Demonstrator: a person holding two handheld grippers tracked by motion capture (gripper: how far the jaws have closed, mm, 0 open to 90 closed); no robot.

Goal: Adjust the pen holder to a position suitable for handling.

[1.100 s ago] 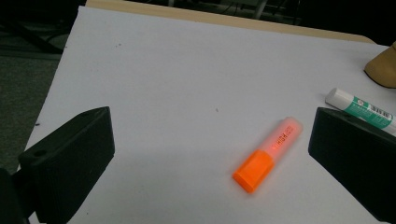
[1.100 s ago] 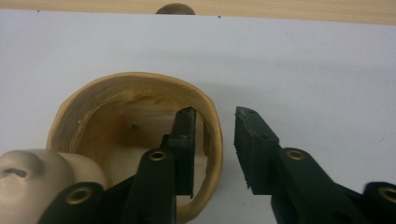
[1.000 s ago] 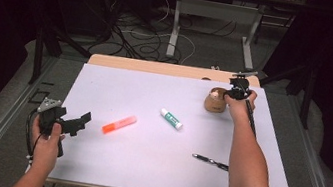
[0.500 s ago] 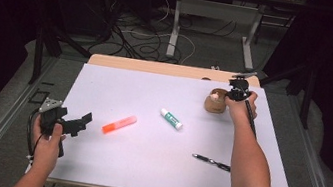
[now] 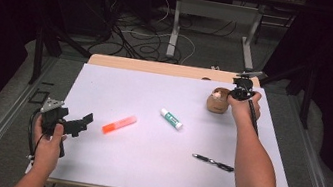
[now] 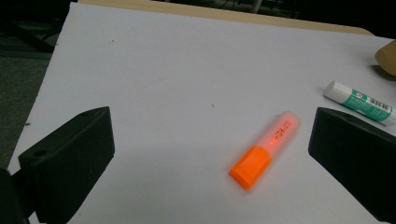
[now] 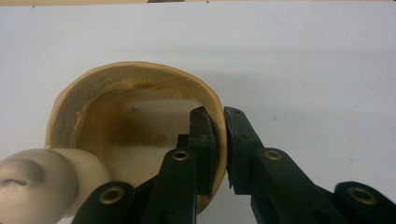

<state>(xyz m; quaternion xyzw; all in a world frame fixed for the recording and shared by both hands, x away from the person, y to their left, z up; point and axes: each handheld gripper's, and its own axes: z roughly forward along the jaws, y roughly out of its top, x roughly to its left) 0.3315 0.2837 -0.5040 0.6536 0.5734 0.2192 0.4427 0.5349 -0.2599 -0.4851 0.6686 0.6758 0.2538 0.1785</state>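
A tan wooden cup [image 5: 217, 103] stands at the far right of the white sheet. My right gripper [image 5: 231, 94] reaches down onto it. In the right gripper view that gripper [image 7: 219, 116] is shut on the cup's wall [image 7: 140, 74], one pad inside and one outside. A pale rounded knob [image 7: 42, 186] shows at the cup's near left. An orange highlighter [image 5: 119, 124] lies left of centre. My left gripper [image 5: 80, 123] hovers open just left of it. In the left gripper view the highlighter [image 6: 266, 150] lies ahead between the wide-apart jaws, untouched.
A white and green glue stick [image 5: 171, 119] lies mid-sheet, also seen as the glue stick [image 6: 359, 101] beyond the highlighter. A black pen [image 5: 213, 162] lies near the right forearm. The white sheet [image 5: 142, 170] covers a wooden tabletop [image 5: 158, 67]; cables lie on the floor behind.
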